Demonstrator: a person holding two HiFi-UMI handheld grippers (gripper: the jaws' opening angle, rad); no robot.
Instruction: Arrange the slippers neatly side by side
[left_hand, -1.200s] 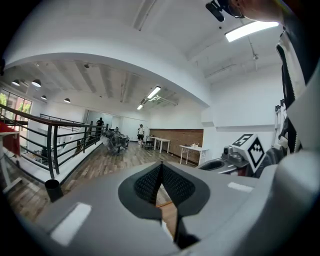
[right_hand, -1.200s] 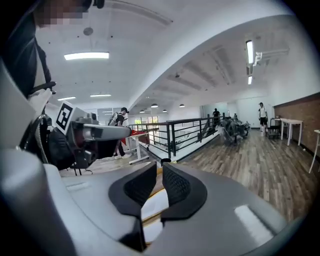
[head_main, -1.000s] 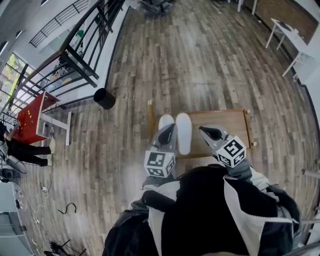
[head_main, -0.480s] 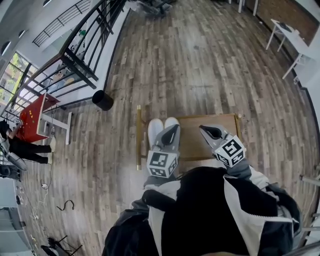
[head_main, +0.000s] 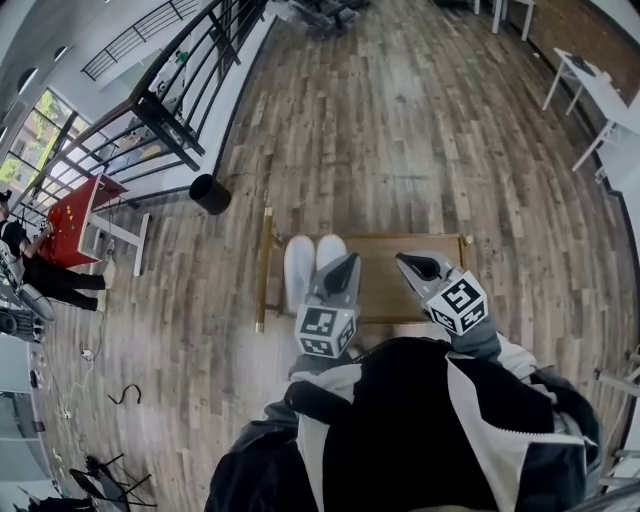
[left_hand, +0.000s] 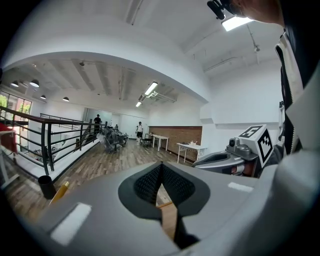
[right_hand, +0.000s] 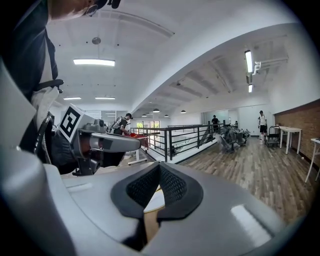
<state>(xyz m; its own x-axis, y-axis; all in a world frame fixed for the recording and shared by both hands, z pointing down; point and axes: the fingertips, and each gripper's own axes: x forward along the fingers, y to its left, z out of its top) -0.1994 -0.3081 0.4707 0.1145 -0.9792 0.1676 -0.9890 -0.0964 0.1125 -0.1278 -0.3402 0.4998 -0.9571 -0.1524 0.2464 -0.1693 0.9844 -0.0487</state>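
Two white slippers (head_main: 300, 272) lie side by side, toes pointing away, on the left end of a low wooden table (head_main: 390, 290). My left gripper (head_main: 349, 262) is held over the table just right of the slippers, its jaws shut with nothing between them. My right gripper (head_main: 402, 260) hovers over the middle of the table, also shut and empty. In the left gripper view the closed jaws (left_hand: 161, 170) point across the room, with the right gripper (left_hand: 235, 159) beside them. A sliver of white slipper (right_hand: 154, 200) shows past the closed jaws in the right gripper view.
A black bin (head_main: 210, 194) stands on the wood floor by a black railing (head_main: 190, 95) to the left. A red table (head_main: 72, 228) and a person (head_main: 45, 285) are at far left. White desks (head_main: 600, 85) stand at the upper right. A cable (head_main: 125, 393) lies on the floor.
In the head view the table and slippers have slid leftwards under the grippers as the person moved. Both grippers stay shut and side by side.
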